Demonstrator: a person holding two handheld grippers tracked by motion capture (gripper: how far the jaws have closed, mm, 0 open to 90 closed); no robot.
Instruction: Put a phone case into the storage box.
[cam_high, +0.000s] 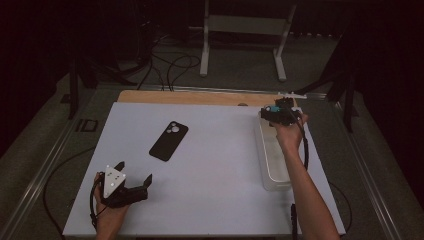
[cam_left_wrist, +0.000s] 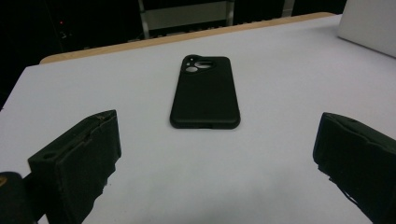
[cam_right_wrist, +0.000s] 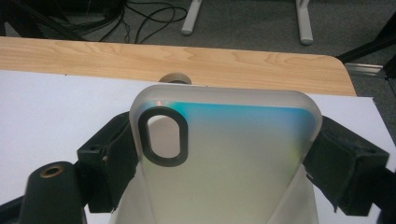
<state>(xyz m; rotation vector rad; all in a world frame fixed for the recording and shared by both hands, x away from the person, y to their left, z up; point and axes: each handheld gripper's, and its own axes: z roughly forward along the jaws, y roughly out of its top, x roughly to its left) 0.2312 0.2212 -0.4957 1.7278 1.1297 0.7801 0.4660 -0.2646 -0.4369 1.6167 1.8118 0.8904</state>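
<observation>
Your right claw (cam_right_wrist: 224, 154) grips the translucent phone case (cam_right_wrist: 224, 154) by its long edges above the worktop's (cam_high: 215, 165) far right; your left claw (cam_left_wrist: 210, 158) gapes empty, the black case (cam_left_wrist: 204, 93) lying straight ahead, lengthwise.

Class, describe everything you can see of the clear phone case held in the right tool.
The clear phone case looks like frosted, translucent plastic with rounded corners and a blue-green sheen near its top. A dark-rimmed oval camera cut-out sits at its upper left. It lies between the right tool's two black jaws, which press on its long sides, above the white table mat, with a clear tray beneath it in the high view.
</observation>
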